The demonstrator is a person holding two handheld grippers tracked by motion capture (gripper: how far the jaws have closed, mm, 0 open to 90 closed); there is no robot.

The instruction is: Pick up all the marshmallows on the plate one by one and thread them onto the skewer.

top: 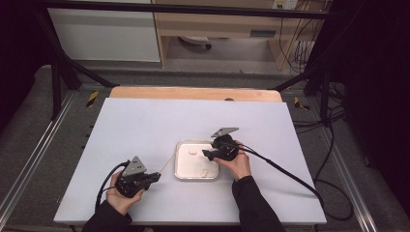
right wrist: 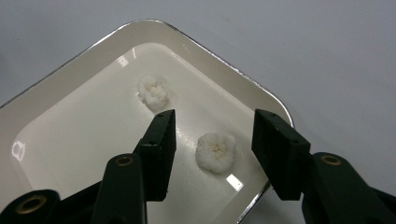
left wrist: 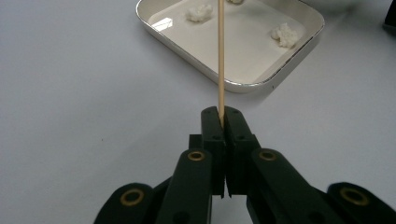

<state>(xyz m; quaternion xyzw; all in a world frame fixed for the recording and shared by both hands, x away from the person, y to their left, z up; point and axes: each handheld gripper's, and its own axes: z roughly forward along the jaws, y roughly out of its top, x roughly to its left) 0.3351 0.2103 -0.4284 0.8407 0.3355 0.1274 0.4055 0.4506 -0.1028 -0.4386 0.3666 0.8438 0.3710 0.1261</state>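
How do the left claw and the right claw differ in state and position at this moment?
The left claw is shut on a thin wooden skewer over the bare table, short of the white tray; the right claw stands open above the tray, a white puffy piece between its pads, untouched. The left points toward the tray; the right reaches down into it. Both have black jaws.

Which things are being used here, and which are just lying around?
Being used: skewer pinched in the left tool; white tray; white puffs, one between the right tool's open jaws.

Lying around: cables behind the table.
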